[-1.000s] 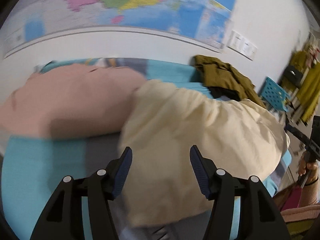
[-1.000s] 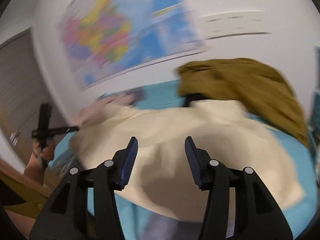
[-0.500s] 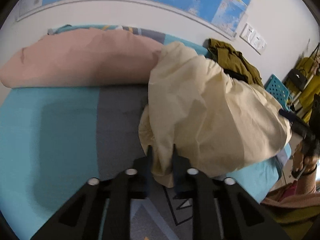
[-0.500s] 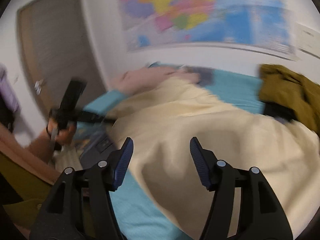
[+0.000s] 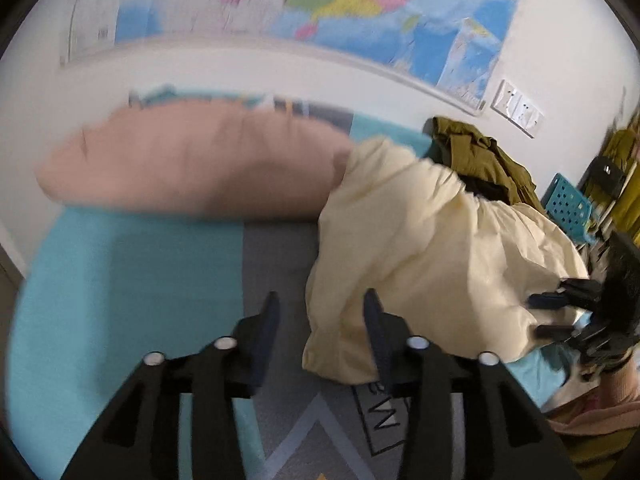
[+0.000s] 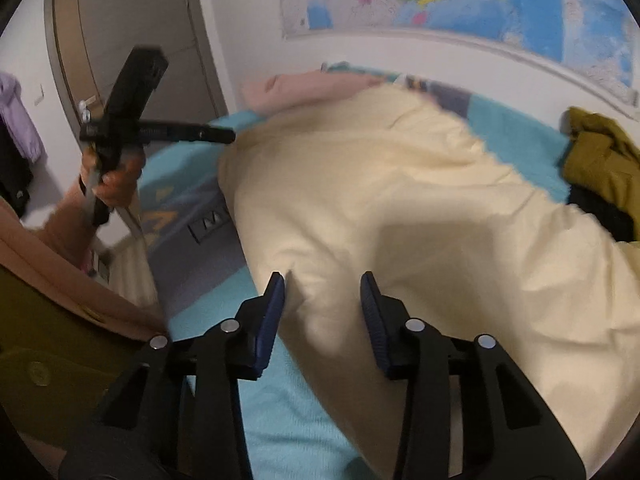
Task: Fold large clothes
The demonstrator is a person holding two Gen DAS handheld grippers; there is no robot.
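on my left wrist feed the left gripper (image 5: 318,312) has its jaws spread apart with nothing between them, hanging above the grey stripe of the bed cover (image 5: 128,276). the near corner of the cream garment (image 5: 432,264) bunches just beside the right-hand jaw, and from this blurred view i cannot tell for sure whether the cloth touches it. the garment lies in a rumpled heap across the bed, its far end reaching up against the pink pillow (image 5: 192,164) by the wall. an olive jacket (image 5: 480,156) sits beyond it near the wall, under the world map (image 5: 320,4). at the right edge of this view i see the right gripper (image 5: 552,312) side-on at the cream cloth's far edge. on my right wrist feed the right gripper (image 6: 322,308) also has its jaws apart and empty, poised over the near side of the cream garment (image 6: 400,200), which spreads wide over the teal bed cover (image 6: 280,400). the olive jacket (image 6: 600,160) rests at the right, touching the cream cloth's edge. over on the left the left gripper (image 6: 224,135) is held up in a hand (image 6: 116,176), tips close to the garment's far corner.
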